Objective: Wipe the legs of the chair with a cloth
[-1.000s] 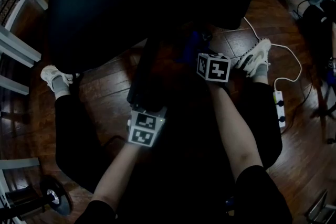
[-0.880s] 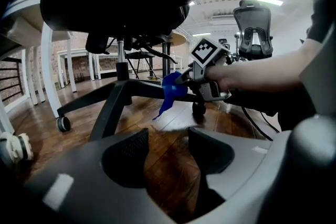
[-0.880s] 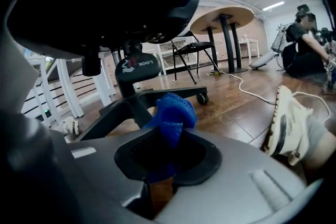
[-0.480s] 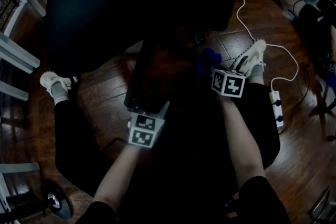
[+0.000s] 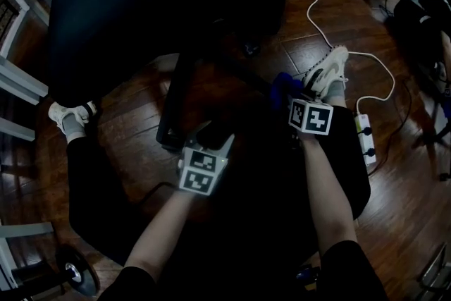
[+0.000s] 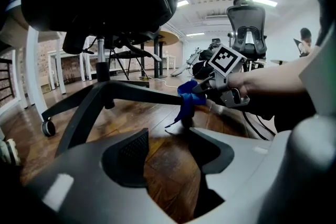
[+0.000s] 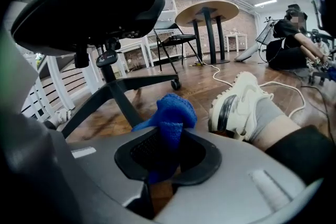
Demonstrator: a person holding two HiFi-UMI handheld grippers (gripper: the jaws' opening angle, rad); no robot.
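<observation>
A black office chair point(image 5: 141, 3) stands over the dark wood floor, its star base of black legs point(image 6: 142, 93) spreading under the seat. My right gripper point(image 7: 165, 157) is shut on a blue cloth point(image 7: 170, 118). In the left gripper view the blue cloth point(image 6: 188, 99) hangs against the outer end of one leg, held there by the right gripper point(image 6: 210, 84). From the head, the cloth point(image 5: 285, 86) shows just ahead of the right marker cube. My left gripper point(image 6: 170, 149) is open and holds nothing, low over the floor beside another leg point(image 5: 169, 109).
The person's white shoe point(image 7: 239, 102) rests just right of the cloth; the other shoe point(image 5: 67, 116) is at far left. A white power strip point(image 5: 364, 137) and cable lie on the floor at right. White shelving point(image 5: 17, 74) runs along the left. A round table point(image 7: 207, 8) stands behind.
My right gripper has slid with the blue cloth outward along the chair leg, toward the shoe. The left gripper has shifted only slightly nearer.
</observation>
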